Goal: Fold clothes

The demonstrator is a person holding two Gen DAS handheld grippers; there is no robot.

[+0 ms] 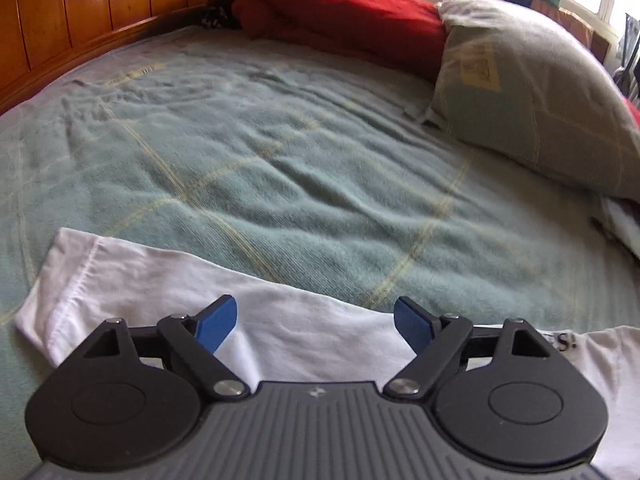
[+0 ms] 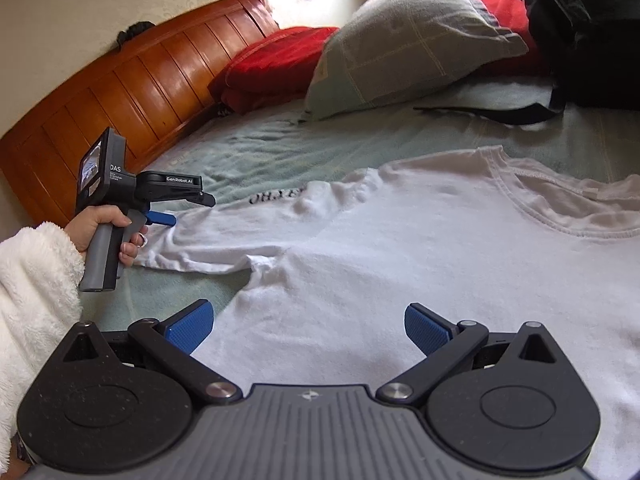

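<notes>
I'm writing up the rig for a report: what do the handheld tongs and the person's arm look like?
Both tongs, left and right, have blue textured pads on black linkage arms over a ribbed grey body. The left unit has a grey pistol handle, a small screen and "GenRobot.AI" lettering. The person wears a fluffy white sleeve.

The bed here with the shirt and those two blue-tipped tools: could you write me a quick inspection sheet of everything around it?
Surface: bed cover, green, wrinkled.
Job's things: white T-shirt spread flat, one sleeve stretched out sideways.
Clutter: pillow, red blanket, black bag with a strap on the bed.
Grippers: left gripper open above the sleeve, nothing held; right gripper open over the shirt body, nothing held.
Cables: nothing seen.
Surroundings: wooden headboard, curtained window.
</notes>
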